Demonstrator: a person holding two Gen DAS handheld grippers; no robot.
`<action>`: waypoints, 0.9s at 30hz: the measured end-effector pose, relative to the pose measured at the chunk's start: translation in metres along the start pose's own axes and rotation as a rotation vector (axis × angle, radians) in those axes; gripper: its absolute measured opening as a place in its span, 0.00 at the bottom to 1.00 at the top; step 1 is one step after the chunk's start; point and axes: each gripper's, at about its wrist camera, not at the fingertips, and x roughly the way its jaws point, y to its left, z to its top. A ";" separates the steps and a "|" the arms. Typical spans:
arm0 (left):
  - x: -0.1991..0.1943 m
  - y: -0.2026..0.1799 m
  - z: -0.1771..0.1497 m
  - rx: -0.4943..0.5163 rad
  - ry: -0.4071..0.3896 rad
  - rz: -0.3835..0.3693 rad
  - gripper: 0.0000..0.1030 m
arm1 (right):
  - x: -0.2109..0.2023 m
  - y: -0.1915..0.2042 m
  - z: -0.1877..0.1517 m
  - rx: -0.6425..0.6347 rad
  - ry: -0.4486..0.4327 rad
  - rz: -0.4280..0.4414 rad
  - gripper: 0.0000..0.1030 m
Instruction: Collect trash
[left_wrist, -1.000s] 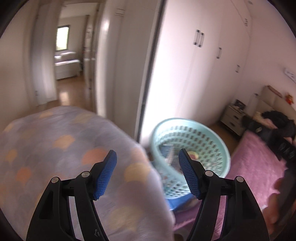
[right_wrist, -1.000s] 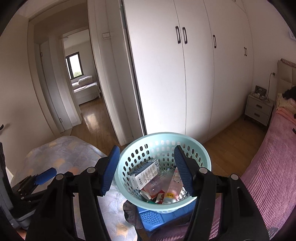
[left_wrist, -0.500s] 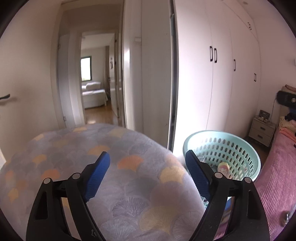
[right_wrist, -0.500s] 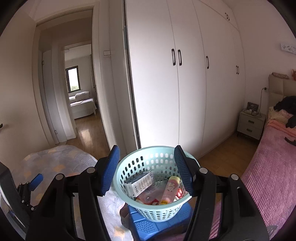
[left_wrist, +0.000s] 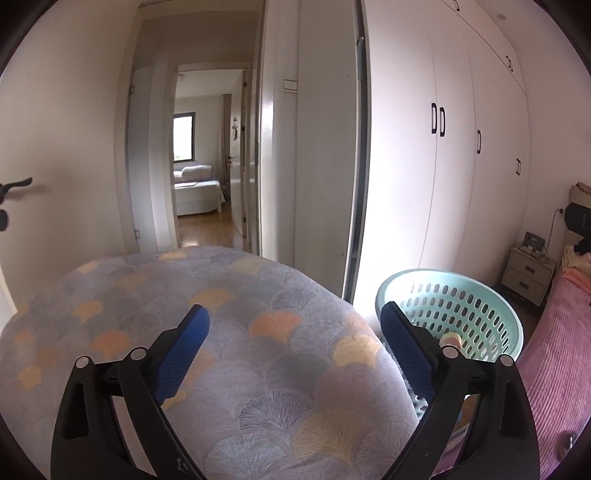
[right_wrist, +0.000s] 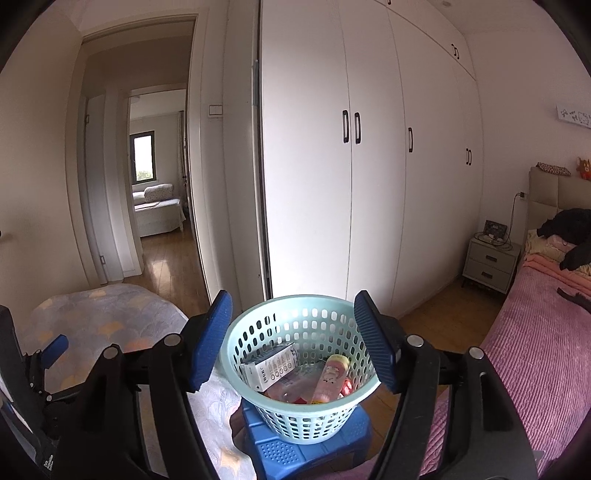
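Beside the bed, both my tools hang empty near the trash basket.

My left tool (left_wrist: 295, 328) has just been opening and its blue pads stand wide apart over the scallop-patterned cover (left_wrist: 236, 332), nothing between them. My right tool (right_wrist: 291, 332) has also been opening; its pads stand apart and frame the mint-green basket (right_wrist: 236, 350) without touching it. That basket sits on a blue plastic stool (right_wrist: 280, 446) between the patterned cover and the pink bed (right_wrist: 535, 350). It holds a white carton (right_wrist: 269, 365), a pink-and-yellow bottle (right_wrist: 330, 376) and other scraps I cannot tell apart.
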 end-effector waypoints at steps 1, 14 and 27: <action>0.000 0.000 0.000 0.003 0.000 0.001 0.89 | 0.001 0.001 0.000 0.001 0.001 0.000 0.63; 0.003 0.000 0.000 0.001 0.009 0.016 0.92 | 0.013 0.003 0.000 0.004 0.023 -0.009 0.65; 0.003 0.000 -0.001 0.006 0.014 0.024 0.93 | 0.017 0.000 -0.004 0.021 0.039 -0.008 0.68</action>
